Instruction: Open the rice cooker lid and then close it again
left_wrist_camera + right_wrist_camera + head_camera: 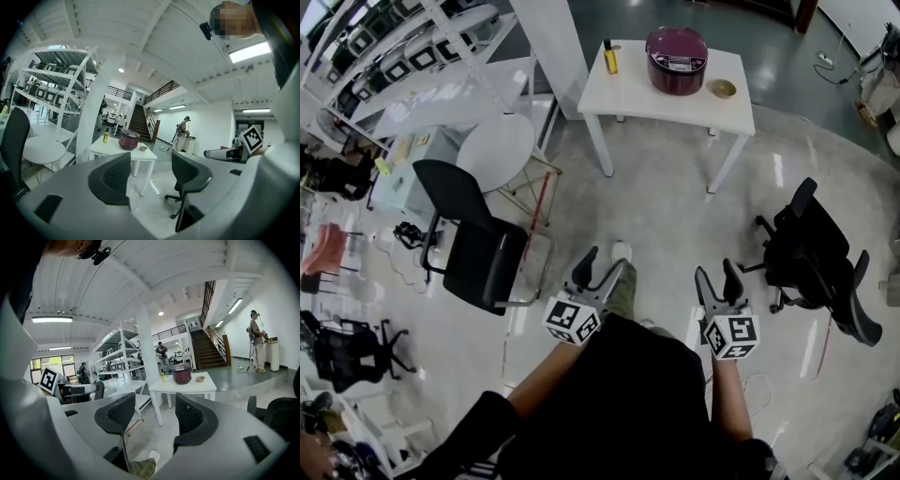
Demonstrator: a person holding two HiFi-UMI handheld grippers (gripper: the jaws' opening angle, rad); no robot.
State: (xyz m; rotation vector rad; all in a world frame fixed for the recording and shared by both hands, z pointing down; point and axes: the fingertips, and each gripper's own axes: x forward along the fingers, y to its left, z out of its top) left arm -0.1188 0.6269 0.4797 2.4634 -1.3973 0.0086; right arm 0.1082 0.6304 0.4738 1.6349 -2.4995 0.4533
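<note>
Head view looks down on a big open room with a pale, glossy floor (pixel 666 206). The white table (pixel 675 108) stands well ahead of the person. A black office chair (pixel 811 258) sits off the table's near right corner and a black chair (pixel 473 239) off its near left.

The dark red rice cooker (pixel 676 61) sits mid-table with its lid (pixel 677 45) down. A yellow bottle (pixel 610 57) is at the table's left end and a small bowl (pixel 723 89) toward its right.

The left gripper (pixel 602 264) and right gripper (pixel 716 277) are far short of the table, jaws spread wide and empty.

Likely trouble: a foot could catch a chair base on the approach. A hard push on the lid could also slide the cooker across the smooth tabletop into the bowl.
</note>
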